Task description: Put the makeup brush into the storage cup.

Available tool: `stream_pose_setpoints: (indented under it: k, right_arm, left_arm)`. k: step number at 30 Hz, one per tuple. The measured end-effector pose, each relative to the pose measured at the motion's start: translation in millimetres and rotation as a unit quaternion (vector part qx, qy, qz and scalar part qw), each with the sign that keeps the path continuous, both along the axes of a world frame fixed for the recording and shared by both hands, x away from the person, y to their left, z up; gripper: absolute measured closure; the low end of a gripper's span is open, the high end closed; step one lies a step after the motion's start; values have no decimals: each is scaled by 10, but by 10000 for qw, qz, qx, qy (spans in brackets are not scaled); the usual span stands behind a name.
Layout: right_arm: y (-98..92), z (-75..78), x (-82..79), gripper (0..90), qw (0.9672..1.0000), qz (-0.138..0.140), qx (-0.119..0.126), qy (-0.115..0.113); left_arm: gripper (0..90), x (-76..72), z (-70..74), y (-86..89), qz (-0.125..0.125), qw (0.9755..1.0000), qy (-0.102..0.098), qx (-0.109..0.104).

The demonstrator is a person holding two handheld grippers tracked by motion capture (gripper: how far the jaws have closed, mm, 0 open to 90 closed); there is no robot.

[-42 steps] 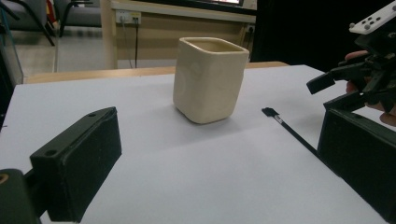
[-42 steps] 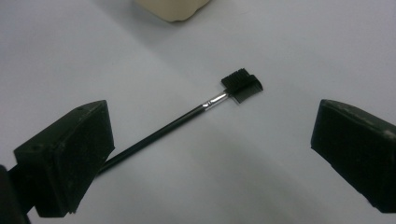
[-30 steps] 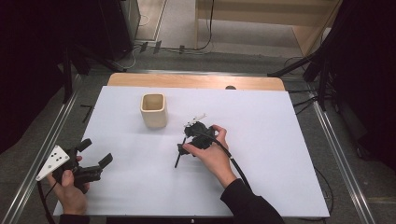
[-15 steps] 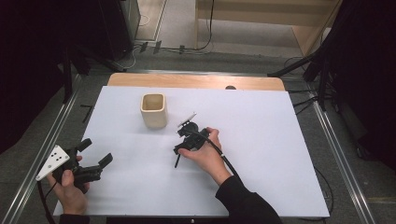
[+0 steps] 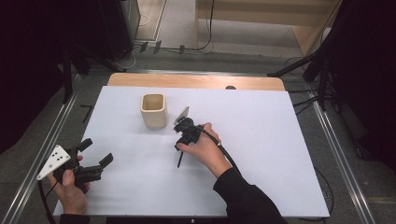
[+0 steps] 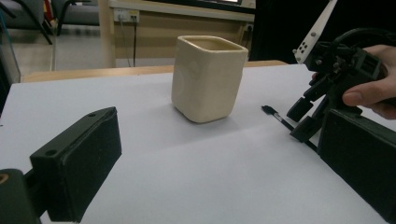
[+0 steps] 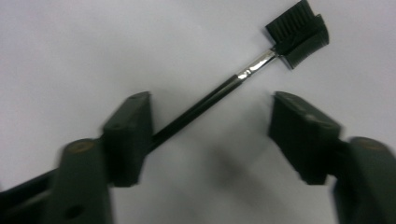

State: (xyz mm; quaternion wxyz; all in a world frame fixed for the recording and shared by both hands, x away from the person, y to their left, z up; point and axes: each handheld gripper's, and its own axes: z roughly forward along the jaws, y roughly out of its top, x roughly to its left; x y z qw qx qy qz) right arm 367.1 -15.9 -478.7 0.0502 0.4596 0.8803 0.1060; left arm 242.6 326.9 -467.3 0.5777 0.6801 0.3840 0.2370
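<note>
A thin black brush with a short bristle head lies flat on the white table. My right gripper points down over it, and its jaws have just been closing. The handle runs between them and under one jaw, and the pads do not press on it. From above, the right gripper stands just right of a cream square cup, with the handle's end sticking out below it. My left gripper rests open near the front left corner with nothing in it, facing the cup.
A wooden strip runs along the table's far edge, with metal rails down both sides. Cables and dark stands lie on the floor beyond. The right gripper's cable trails back along the forearm.
The right hand has moved left with its gripper, closer to the cup and over the brush. The left hand has stayed put.
</note>
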Motion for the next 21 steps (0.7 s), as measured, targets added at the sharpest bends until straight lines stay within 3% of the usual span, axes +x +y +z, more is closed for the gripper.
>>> stream_pose_setpoints:
  k: [3,5,7,12,16,21]
  right_arm:
    - [27,28,51,545,9997,-110,-109,180]
    - [36,52,81,734,9985,-408,-155,326]
    - [24,57,115,861,9973,-576,-159,438]
    - [-36,58,165,875,9957,-693,-3,618]
    - [-96,55,133,876,9961,-714,185,488]
    - [-248,110,39,876,9951,-682,656,282]
  left_arm:
    - [1,2,-1,-3,-7,10000,7,3]
    - [1,3,-1,-2,-6,10000,5,4]
    - [1,2,2,4,1,10000,-4,8]
    - [1,3,8,8,6,10000,-13,-1]
    - [1,9,4,-3,-8,10000,-3,-13]
    - [1,29,-5,-106,-110,9999,6,78]
